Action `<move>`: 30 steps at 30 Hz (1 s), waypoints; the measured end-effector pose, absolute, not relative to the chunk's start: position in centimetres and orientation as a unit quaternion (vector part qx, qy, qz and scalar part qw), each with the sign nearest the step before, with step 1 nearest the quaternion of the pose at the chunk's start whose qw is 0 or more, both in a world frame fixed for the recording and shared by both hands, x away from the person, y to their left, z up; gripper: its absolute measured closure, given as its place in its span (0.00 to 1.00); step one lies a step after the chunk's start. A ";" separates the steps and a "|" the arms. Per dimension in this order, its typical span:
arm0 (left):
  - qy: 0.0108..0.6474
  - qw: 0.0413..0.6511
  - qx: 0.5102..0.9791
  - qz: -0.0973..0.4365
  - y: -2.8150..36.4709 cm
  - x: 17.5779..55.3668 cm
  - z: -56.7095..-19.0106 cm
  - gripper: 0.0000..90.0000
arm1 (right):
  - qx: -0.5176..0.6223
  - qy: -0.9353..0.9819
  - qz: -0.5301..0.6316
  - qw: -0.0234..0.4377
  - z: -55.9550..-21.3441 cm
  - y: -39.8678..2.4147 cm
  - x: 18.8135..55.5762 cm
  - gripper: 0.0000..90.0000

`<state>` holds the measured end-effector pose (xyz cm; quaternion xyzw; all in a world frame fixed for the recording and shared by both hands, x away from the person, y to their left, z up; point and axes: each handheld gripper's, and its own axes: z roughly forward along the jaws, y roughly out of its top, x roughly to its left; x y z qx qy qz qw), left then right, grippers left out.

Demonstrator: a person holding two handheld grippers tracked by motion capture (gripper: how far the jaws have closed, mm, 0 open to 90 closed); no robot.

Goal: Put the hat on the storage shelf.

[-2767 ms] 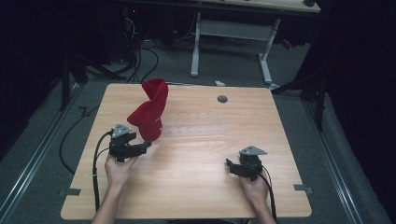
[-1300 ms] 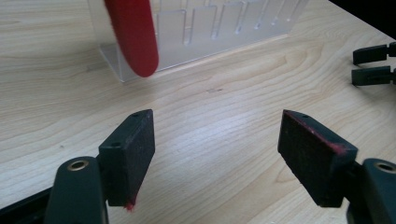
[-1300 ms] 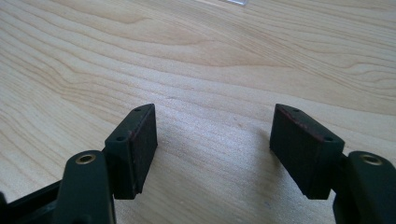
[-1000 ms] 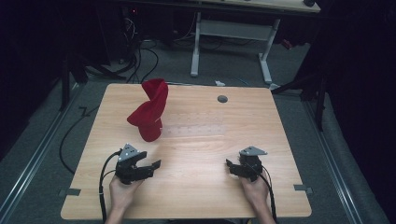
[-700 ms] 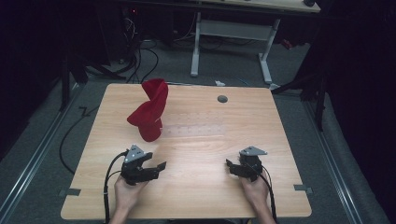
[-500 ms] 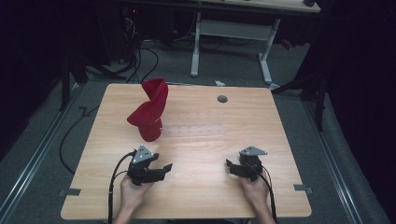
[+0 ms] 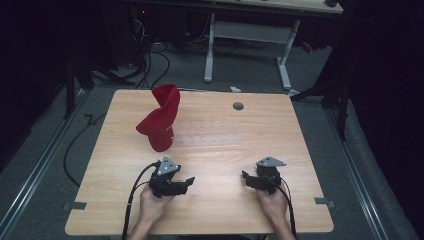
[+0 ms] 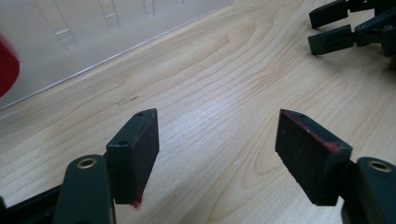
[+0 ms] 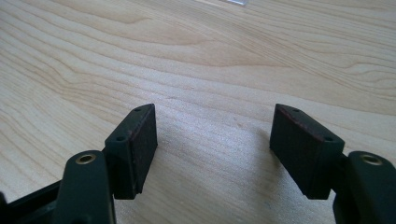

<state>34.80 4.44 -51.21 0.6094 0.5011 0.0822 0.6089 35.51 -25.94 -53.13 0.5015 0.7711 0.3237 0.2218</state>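
A red cloth (image 7: 161, 120) stands bunched and twisted upright at the far left of the wooden table (image 7: 300, 150); its edge shows as a red blur (image 8: 7, 65) in the left gripper view. My left gripper (image 7: 189, 181) sits low over the near left of the table, apart from the cloth and pointing right, open with only bare wood between its jaws (image 8: 217, 140). My right gripper (image 7: 245, 176) rests at the near right, pointing left, also open and empty (image 9: 212, 140). Its black jaws (image 8: 331, 39) appear in the left gripper view's top right corner.
A clear plastic sheet with slots (image 8: 93, 37) lies flat on the table right of the cloth (image 7: 210, 139). A small grey disc (image 7: 238, 106) is set near the far edge. Cables (image 7: 130, 200) trail from both grippers toward the near edge. A desk frame (image 7: 250, 35) stands beyond the table.
My left gripper has drawn back from beside the red cloth toward the near edge and then slid right, toward the right gripper. The cloth and right gripper have stayed put.
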 end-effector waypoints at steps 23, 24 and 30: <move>0.515 0.585 0.616 0.117 3.0 36.7 -53.4 0.35 | 0.501 0.771 0.324 0.222 -53.1 -25.9 35.5 0.36; 0.512 0.581 0.620 0.128 2.9 36.7 -53.6 0.35 | 0.501 0.771 0.324 0.222 -53.1 -25.9 35.5 0.36; 0.508 0.567 0.632 0.143 2.8 36.9 -54.2 0.35 | 0.501 0.771 0.324 0.222 -53.1 -25.9 35.5 0.36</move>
